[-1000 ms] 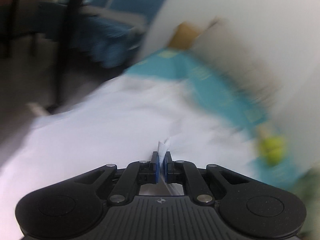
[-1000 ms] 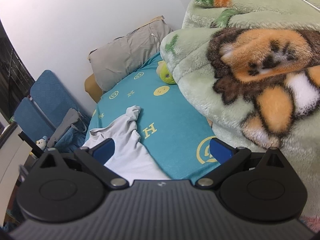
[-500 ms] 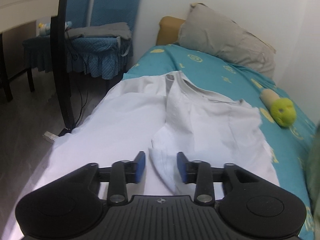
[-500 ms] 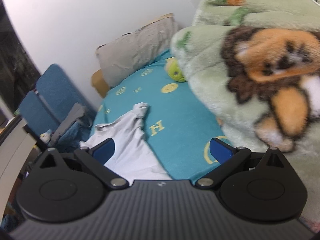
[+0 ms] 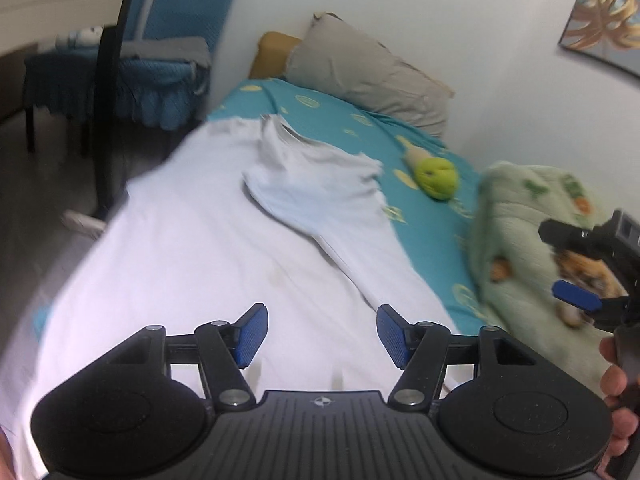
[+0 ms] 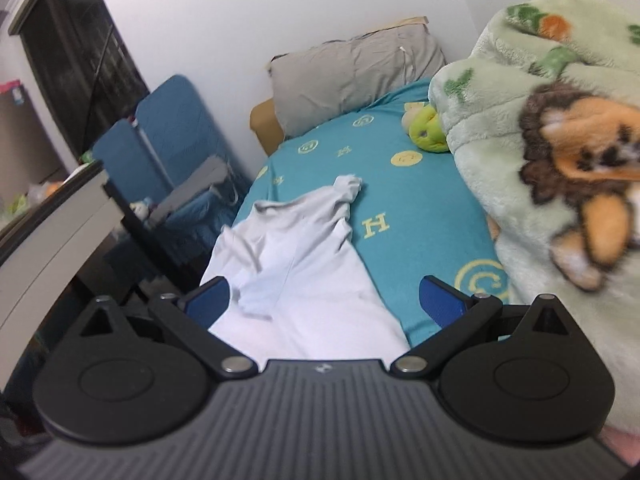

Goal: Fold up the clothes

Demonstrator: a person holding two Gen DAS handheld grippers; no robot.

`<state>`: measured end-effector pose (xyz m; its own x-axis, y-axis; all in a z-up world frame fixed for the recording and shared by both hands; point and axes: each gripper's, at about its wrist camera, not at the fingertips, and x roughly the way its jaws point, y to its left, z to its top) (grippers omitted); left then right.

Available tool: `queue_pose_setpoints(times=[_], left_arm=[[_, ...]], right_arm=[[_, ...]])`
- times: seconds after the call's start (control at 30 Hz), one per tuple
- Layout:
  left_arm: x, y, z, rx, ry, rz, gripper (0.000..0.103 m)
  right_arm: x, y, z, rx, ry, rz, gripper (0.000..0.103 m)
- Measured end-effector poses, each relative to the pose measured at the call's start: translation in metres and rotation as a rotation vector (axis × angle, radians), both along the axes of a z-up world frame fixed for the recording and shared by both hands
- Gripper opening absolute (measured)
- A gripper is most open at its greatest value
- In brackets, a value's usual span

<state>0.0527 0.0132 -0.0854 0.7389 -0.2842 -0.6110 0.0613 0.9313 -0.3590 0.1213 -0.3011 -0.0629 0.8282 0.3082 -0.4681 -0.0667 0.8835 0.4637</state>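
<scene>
left hand-held gripper [image 5: 318,334]: jaws apart, empty | white shirt [image 5: 224,248]: on teal sheet [image 5: 432,224], sleeve folded inward

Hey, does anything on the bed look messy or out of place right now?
The white shirt lies half folded and rumpled, one sleeve twisted into a bunch on the teal sheet. Nothing else stands out.

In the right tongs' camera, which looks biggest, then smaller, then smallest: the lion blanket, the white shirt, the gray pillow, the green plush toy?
1. Lion blanket, biggest.
2. White shirt.
3. Gray pillow, though it lies farther from the camera, so shirt versus pillow is unsure.
4. Green plush toy, smallest, partly hidden by the blanket.
</scene>
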Motion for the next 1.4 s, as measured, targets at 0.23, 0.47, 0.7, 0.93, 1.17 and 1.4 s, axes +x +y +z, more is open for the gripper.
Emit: queue_pose_setpoints(times=[0.23,0.47,0.7,0.93,1.17,1.4], left_arm=[[-0.017,-0.035,-0.022,-0.102,0.044,-0.201,0.060],[0.002,-0.064,-0.045,-0.315,0.147,-0.341,0.053],[0.030,-0.113,-0.072,-0.351,0.270,-0.411,0.043],[0.042,-0.140,-0.109,-0.368,0.386,-0.427,0.035],[0.046,-0.141,-0.107,-0.357,0.383,-0.437,0.002],[0.034,-0.104,-0.052,-0.368,0.354,-0.461,0.002]], right_arm=[[-0.082,-0.034,0.018,0.044,-0.092,-0.098,0.103],[-0.090,-0.052,0.016,0.147,-0.167,-0.183,0.103],[-0.075,-0.061,0.000,0.191,-0.132,-0.195,0.103],[-0.072,-0.065,-0.010,0.258,-0.111,-0.190,0.103],[-0.064,-0.067,-0.017,0.276,-0.081,-0.198,0.103],[-0.061,-0.066,-0.020,0.252,-0.060,-0.215,0.103]])
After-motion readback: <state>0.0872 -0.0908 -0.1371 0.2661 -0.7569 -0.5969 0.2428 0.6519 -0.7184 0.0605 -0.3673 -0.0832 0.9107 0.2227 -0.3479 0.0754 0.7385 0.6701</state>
